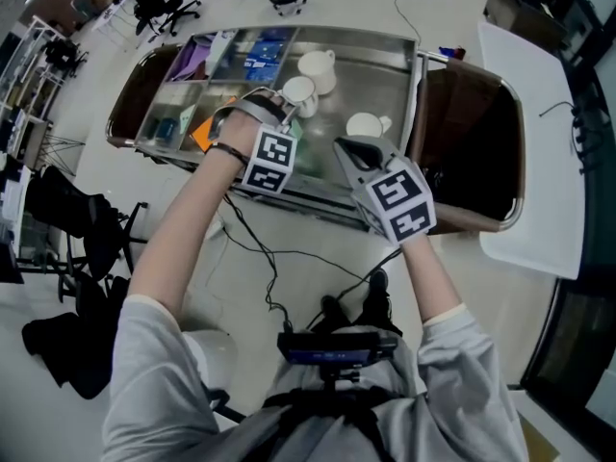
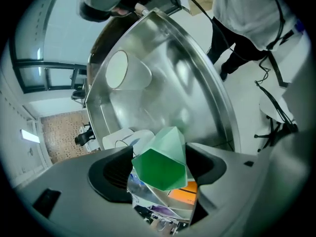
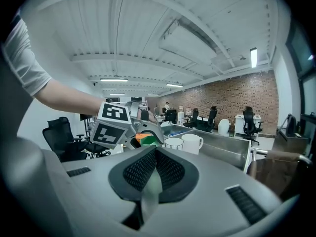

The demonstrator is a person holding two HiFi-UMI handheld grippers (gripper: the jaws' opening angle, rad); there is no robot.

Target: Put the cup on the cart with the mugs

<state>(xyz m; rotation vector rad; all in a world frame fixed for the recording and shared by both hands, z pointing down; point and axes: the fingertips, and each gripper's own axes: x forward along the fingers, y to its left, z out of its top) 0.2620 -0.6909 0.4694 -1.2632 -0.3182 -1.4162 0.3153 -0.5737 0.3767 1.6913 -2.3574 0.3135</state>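
Our left gripper (image 2: pixel 160 158) clamps the green cup (image 2: pixel 159 174) between its jaws, tilted over the cart's (image 1: pixel 377 77) steel tray, just beside a white mug (image 1: pixel 300 92). We cannot tell whether the cup touches the tray. A second mug (image 1: pixel 318 68) stands behind, and a third mug (image 1: pixel 366 125) stands near our right gripper (image 3: pixel 155 157), whose jaws are pressed together on nothing.

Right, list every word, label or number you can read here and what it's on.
Nothing can be read.
Left gripper's marker cube: black-and-white squares, no letters.
Right gripper's marker cube: the same.
Blue packets in the cart: print too blurred.
Orange packet: print too small.
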